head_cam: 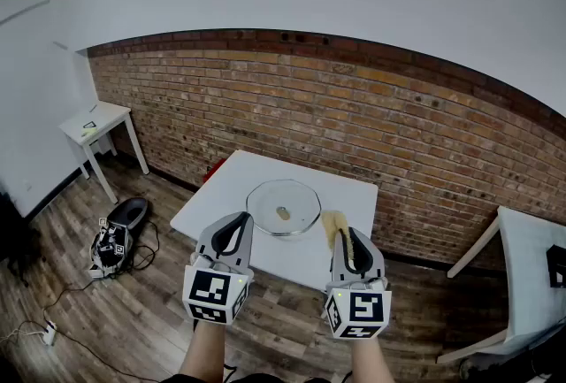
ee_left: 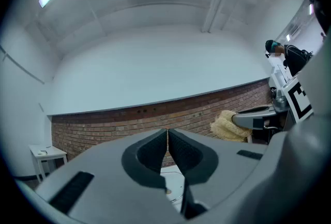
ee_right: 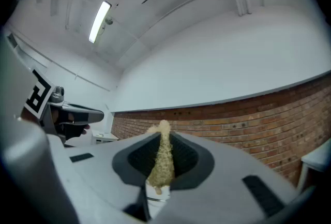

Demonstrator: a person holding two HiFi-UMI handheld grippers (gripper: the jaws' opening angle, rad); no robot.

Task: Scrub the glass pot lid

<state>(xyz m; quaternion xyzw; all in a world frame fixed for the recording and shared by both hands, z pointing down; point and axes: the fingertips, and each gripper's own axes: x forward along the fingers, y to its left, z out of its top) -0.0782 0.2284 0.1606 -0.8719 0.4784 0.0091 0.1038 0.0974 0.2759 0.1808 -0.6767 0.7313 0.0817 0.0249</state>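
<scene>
1. Left tongs (head_cam: pixel 239 218) and right tongs (head_cam: pixel 348 235) side by side, head view; glass lid (head_cam: pixel 283 206) flat on white table (head_cam: pixel 221 187) just ahead, between them.
2. Left gripper view: jaws pressed together, empty.
3. Right gripper view: jaws pinching yellow sponge (ee_right: pixel 163 158).

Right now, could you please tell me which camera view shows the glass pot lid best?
The head view: the glass pot lid lies whole in view on the white table. The left gripper view and the right gripper view each show only a sliver of it in the gap beneath their jaws.
</scene>
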